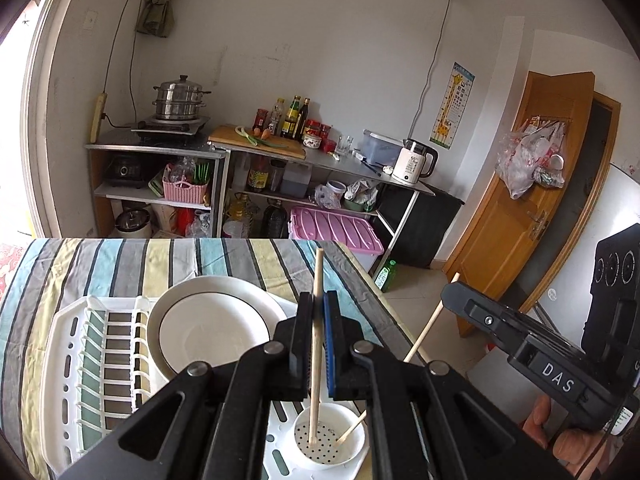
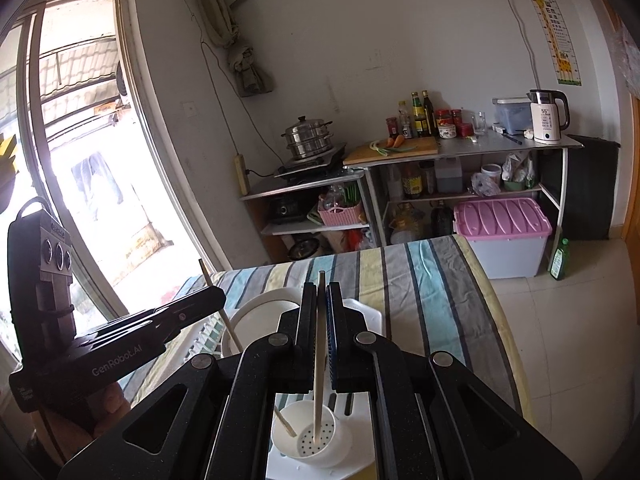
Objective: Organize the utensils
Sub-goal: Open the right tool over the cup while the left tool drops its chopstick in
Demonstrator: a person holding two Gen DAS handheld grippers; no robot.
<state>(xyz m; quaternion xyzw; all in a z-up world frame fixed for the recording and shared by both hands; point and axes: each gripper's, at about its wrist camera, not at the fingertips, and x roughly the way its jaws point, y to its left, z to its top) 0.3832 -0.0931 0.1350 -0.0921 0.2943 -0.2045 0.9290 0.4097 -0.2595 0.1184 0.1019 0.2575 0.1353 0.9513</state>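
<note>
My left gripper [image 1: 319, 300] is shut on a wooden chopstick [image 1: 316, 344] whose lower tip stands in the white perforated utensil cup [image 1: 329, 438] at the near corner of the white dish rack [image 1: 68, 364]. My right gripper [image 2: 321, 292] is shut on a second chopstick [image 2: 319, 360], its tip also in the cup [image 2: 306, 434]. Each gripper shows in the other's view: the right gripper [image 1: 450, 290] with its chopstick [image 1: 424, 336], the left gripper [image 2: 218, 294] with its chopstick [image 2: 224, 312]. A white plate [image 1: 212, 328] leans in the rack.
The rack sits on a striped tablecloth [image 1: 120, 256] whose right edge drops to the tiled floor [image 2: 560, 320]. Beyond are kitchen shelves with a steamer pot [image 1: 178, 98], bottles [image 1: 294, 116], a kettle [image 1: 414, 160] and a pink-lidded bin [image 1: 334, 230]. A wooden door [image 1: 524, 208] stands right.
</note>
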